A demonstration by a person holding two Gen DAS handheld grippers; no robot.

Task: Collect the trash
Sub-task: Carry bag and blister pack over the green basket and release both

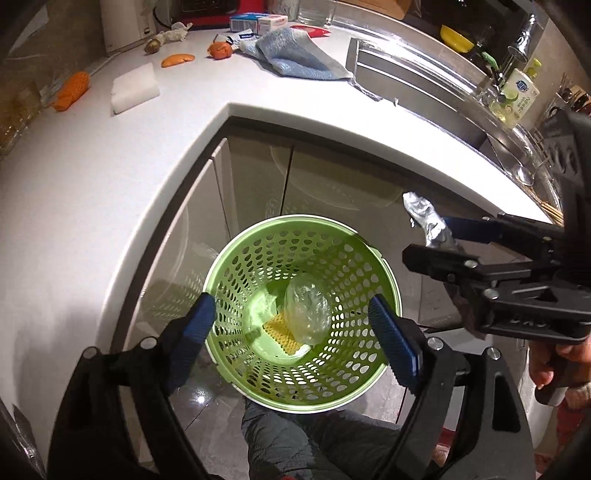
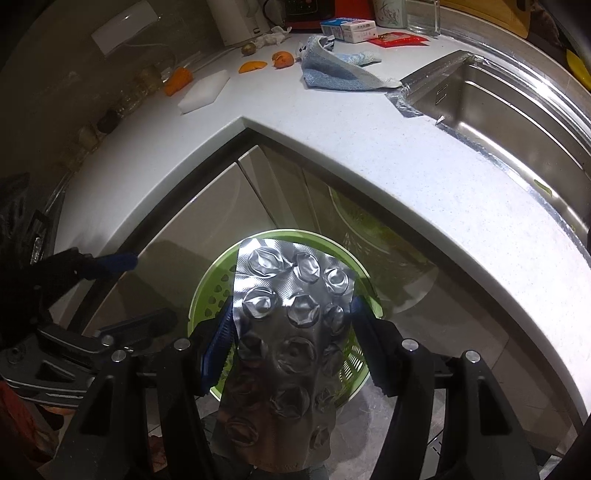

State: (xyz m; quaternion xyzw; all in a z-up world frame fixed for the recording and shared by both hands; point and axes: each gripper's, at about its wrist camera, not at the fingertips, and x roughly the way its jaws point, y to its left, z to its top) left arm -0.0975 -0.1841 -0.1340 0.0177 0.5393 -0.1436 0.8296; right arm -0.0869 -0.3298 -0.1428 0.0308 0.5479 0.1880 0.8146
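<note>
The green basket (image 1: 303,314) stands on the grey tiled floor (image 1: 207,417), in front of the cabinet doors (image 1: 258,177) under the inner corner of the white counter (image 1: 92,184). Inside it lie a clear crumpled plastic piece (image 1: 308,314) and something yellow (image 1: 282,330), perhaps a sponge. The left gripper (image 1: 291,332) hangs above the basket with its fingers wide apart and nothing between them. The right gripper (image 2: 291,332) is clamped on the edges of a silver blister pack (image 2: 288,332), held over the basket rim. On the counter are orange peels (image 1: 177,60), a white sponge (image 1: 135,88), a blue cloth (image 1: 295,55) and small boxes (image 1: 258,22). The steel sink (image 2: 498,122) is on the right.
</note>
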